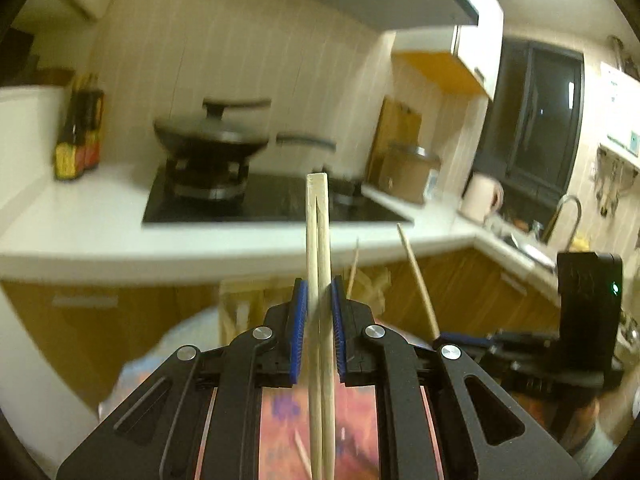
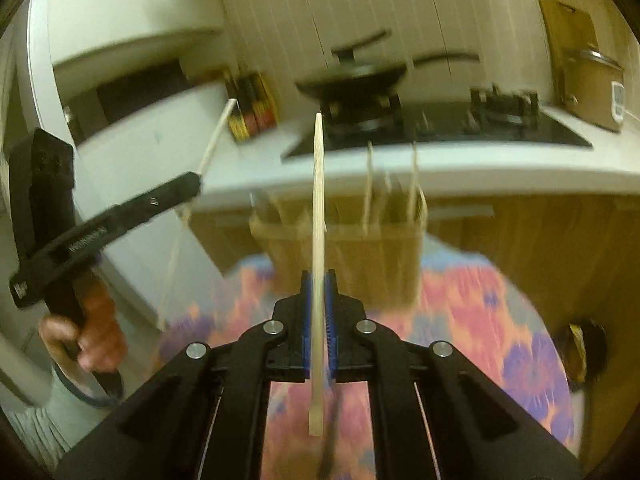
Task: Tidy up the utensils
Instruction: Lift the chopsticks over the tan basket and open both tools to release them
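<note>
Left gripper (image 1: 320, 320) clamps two chopsticks (image 1: 319, 248), right gripper (image 2: 319, 304) clamps one chopstick (image 2: 318, 208), all above the floral table (image 2: 500, 320); keep grips firm, aim tips into holder (image 2: 344, 256).

Legible text: none.
- Left gripper (image 2: 198, 178), side of its black body in the right wrist view: one line of pale lettering, too blurred to read.
- Sauce bottles (image 1: 78, 136) on the counter: yellow and red labels, print unreadable.
- White appliance (image 1: 618, 120) on the far wall: coloured markings, no characters made out.
</note>
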`<state>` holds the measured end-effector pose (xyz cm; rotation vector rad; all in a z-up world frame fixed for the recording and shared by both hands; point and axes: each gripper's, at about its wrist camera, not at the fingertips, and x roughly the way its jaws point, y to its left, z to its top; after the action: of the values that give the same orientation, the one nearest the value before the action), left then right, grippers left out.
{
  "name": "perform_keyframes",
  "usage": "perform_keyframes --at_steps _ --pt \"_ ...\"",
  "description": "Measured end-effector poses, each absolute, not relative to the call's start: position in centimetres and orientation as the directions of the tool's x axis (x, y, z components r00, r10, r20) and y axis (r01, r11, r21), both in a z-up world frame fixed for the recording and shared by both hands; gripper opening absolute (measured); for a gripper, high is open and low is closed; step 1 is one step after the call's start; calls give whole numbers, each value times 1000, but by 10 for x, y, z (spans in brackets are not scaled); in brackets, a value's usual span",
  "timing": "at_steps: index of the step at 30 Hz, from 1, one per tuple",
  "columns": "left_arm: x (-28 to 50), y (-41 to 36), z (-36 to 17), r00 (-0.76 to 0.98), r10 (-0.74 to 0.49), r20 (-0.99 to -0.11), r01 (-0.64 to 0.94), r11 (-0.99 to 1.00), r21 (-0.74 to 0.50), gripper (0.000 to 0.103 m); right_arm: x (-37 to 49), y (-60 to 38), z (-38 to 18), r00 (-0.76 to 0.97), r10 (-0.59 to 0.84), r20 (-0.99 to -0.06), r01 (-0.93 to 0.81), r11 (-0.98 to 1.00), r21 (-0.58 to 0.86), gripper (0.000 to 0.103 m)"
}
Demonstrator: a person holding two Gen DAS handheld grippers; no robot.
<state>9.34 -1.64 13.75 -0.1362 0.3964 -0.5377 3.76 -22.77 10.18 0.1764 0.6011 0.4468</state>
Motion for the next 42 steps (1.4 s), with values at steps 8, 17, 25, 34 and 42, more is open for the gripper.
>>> perform_keyframes --at_steps 8,17,25,34,42 --pt "148 -23 154 866 -476 -152 438 870 -228 11 105 -202 122 845 407 -348 -332 908 256 4" --pt "181 -26 126 915 -392 -97 371 911 -183 11 142 -174 111 923 278 -266 -242 957 162 4" --pt "178 -26 103 923 -382 -51 372 917 -142 12 151 -177 93 939 235 -249 -195 965 176 5" --pt "164 1 98 889 -442 -125 413 888 -200 41 115 -193 92 922 255 -290 -208 961 184 52" --pt "107 27 99 835 -491 -248 443 867 -228 64 49 -199 87 873 244 -422 -214 970 117 52"
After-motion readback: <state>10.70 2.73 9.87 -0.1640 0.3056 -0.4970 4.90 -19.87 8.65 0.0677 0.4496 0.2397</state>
